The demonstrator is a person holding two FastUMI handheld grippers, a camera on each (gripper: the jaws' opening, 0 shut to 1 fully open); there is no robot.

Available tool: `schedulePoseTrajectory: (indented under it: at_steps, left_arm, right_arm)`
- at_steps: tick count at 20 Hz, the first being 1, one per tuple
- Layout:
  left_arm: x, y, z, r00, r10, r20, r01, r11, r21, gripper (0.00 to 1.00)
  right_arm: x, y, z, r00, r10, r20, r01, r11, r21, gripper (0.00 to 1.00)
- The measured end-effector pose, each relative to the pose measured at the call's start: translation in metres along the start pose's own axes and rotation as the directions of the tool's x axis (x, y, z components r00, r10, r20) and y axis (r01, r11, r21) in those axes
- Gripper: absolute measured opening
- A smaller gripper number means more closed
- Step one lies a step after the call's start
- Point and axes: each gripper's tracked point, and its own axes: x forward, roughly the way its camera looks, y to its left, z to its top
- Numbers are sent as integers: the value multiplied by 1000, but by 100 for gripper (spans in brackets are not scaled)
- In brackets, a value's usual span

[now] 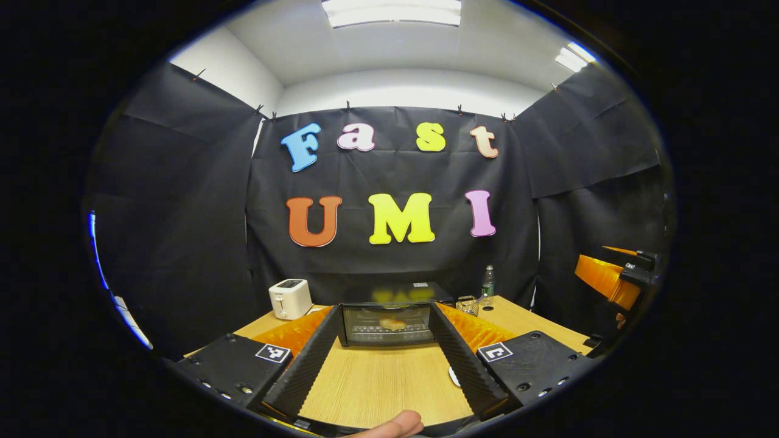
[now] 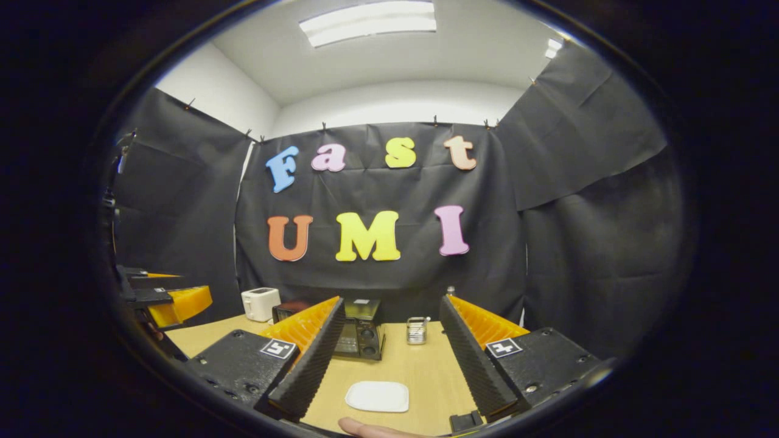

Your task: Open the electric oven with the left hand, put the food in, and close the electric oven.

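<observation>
Because the oven sits shut at the far end of the counter with the food visible behind its glass door, little seems left to do in the left gripper view. The left gripper is spread wide, holds nothing, and points straight at the oven, well short of it. If it pushed forward carelessly it could knock the door or shove the oven back. A white toaster stands left of the oven, a bottle and a small wire rack to its right.

In the right gripper view, the right gripper is also spread and holds nothing. An empty white plate lies on the wooden counter nearer than the oven; a careless sweep could slide it off. Black cloth walls surround the counter under ceiling lights.
</observation>
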Motion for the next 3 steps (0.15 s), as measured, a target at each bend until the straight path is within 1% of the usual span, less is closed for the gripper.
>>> schedulePoseTrajectory:
  at_steps: [3]
  left_arm:
    - [0, 0, -2, 1000, -2, -7, 2, 1000, -8, 96]
  right_arm:
    - [4, -4, -4, 1000, -9, -15, 9, 1000, 10, 99]
